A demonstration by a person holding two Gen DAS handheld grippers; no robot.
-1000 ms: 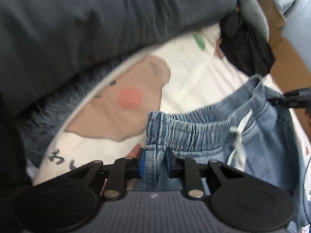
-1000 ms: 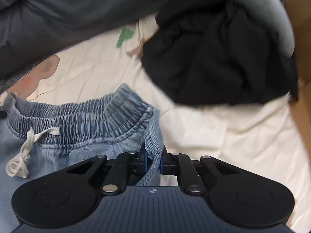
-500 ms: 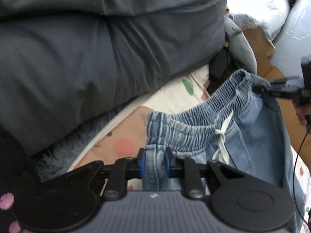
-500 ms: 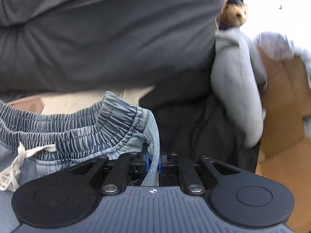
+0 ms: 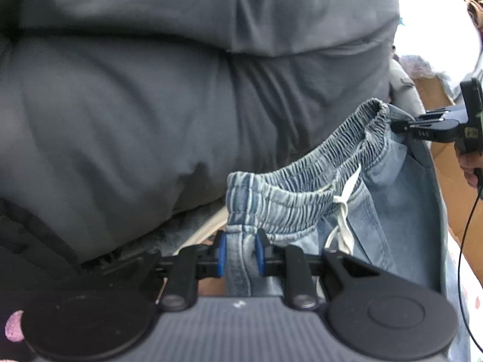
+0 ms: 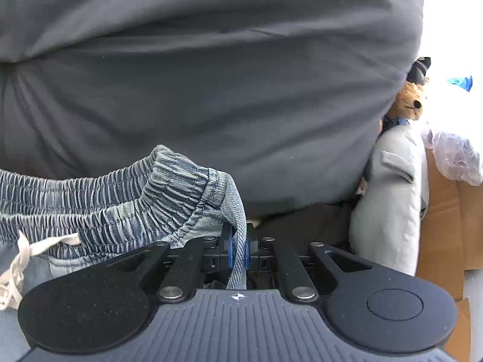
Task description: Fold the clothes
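Light blue denim shorts (image 5: 389, 211) with an elastic waistband and a white drawstring (image 5: 342, 214) hang in the air between my two grippers. My left gripper (image 5: 240, 255) is shut on one end of the waistband. In the left wrist view my right gripper (image 5: 395, 126) grips the other end at the upper right, held by a hand (image 5: 469, 163). In the right wrist view the right gripper (image 6: 238, 252) is shut on a fold of the shorts (image 6: 169, 193), with the drawstring (image 6: 18, 259) dangling at the left.
A big dark grey duvet (image 5: 181, 90) fills the background of both views. A grey cushion (image 6: 392, 199), a brown plush toy (image 6: 407, 99), a cardboard box (image 6: 446, 229) and black clothing (image 6: 302, 226) lie to the right. A cable (image 5: 465, 241) hangs from the right gripper.
Both grippers have lifted the shorts up off the printed bedsheet, which has dropped almost out of view. The waistband is now stretched out between them in front of the duvet.
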